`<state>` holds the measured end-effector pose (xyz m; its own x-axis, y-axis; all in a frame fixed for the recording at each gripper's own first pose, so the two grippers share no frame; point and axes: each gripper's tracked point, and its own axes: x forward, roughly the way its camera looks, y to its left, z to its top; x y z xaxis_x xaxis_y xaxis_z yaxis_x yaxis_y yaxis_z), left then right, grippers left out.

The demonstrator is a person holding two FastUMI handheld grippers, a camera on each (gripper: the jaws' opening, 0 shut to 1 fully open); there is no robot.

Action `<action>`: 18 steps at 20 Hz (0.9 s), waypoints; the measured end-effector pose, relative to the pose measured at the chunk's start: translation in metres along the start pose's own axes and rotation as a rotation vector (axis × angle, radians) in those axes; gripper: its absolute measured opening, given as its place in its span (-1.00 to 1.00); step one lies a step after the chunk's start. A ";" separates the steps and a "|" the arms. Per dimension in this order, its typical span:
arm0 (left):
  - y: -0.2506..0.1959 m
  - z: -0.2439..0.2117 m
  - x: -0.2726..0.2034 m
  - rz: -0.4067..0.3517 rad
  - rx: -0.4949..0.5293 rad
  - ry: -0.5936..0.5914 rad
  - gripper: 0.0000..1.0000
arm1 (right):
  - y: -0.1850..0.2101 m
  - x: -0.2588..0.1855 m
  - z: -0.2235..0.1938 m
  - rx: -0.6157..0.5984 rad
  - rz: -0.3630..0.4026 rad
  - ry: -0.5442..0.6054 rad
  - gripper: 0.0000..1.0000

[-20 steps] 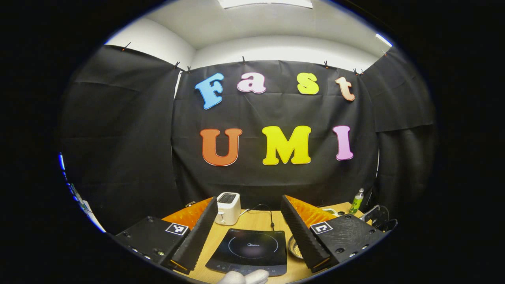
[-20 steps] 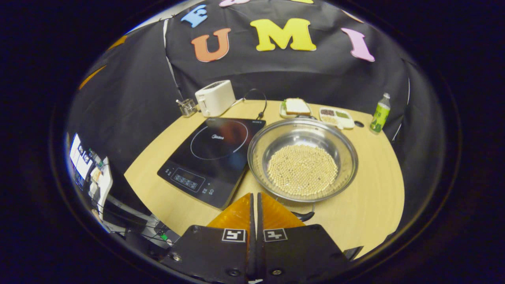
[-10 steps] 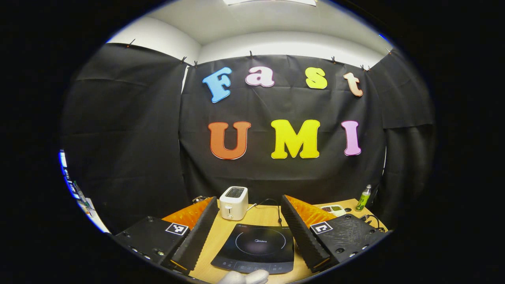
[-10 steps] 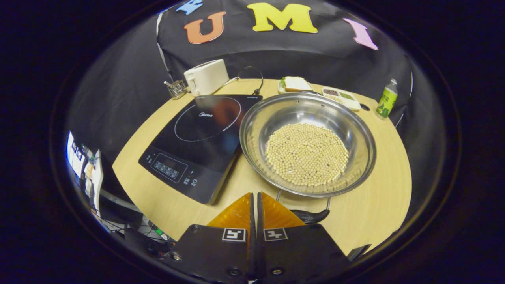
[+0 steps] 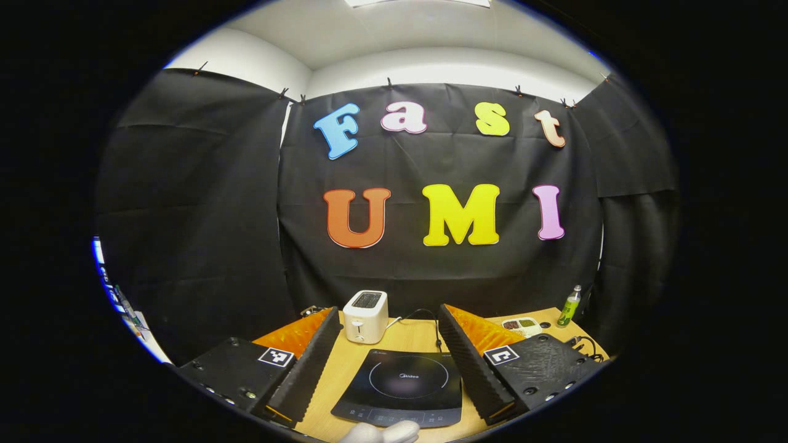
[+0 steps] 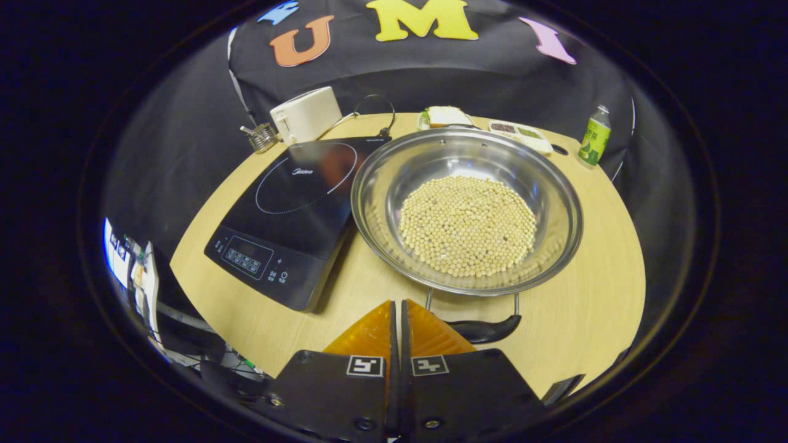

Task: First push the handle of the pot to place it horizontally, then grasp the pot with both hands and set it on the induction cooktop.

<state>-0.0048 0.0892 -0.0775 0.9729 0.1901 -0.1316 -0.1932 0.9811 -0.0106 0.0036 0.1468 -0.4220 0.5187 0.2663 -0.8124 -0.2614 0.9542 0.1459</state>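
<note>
A wide steel pot (image 6: 375, 215) holding pale beans sits on the wooden table in the right gripper view, its rim beside the black induction cooktop (image 6: 289, 203) on its left. The pot's near handle (image 6: 486, 329), black with two wire legs, points toward me. My right gripper (image 6: 397, 306) is shut with nothing in it, its tips just left of that handle and close to it. In the left gripper view, my left gripper (image 5: 389, 314) stands open above the table, with the cooktop (image 5: 403, 387) between its fingers farther off.
A white toaster (image 6: 306, 115) and a small wire holder (image 6: 263, 136) stand behind the cooktop. A sandwich plate (image 6: 446, 117), a snack tray (image 6: 520, 133) and a green bottle (image 6: 590, 136) sit along the table's far edge. The table's front edge runs close under my right gripper.
The right gripper has moved forward and down toward the pot's near handle, so the pot looks larger. The left gripper's view has shifted slightly; its fingers stay apart.
</note>
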 end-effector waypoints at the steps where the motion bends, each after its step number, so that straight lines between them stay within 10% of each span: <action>1: -0.002 -0.002 -0.001 -0.003 0.002 0.009 0.92 | -0.003 0.000 -0.002 -0.001 -0.002 0.006 -0.93; 18: -0.037 -0.003 0.011 -0.047 0.000 0.018 0.92 | -0.087 -0.018 -0.011 0.051 -0.098 0.016 -0.93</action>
<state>0.0122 0.0552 -0.0815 0.9786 0.1429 -0.1483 -0.1470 0.9890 -0.0170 0.0081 0.0578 -0.4267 0.5267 0.1692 -0.8331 -0.1680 0.9814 0.0931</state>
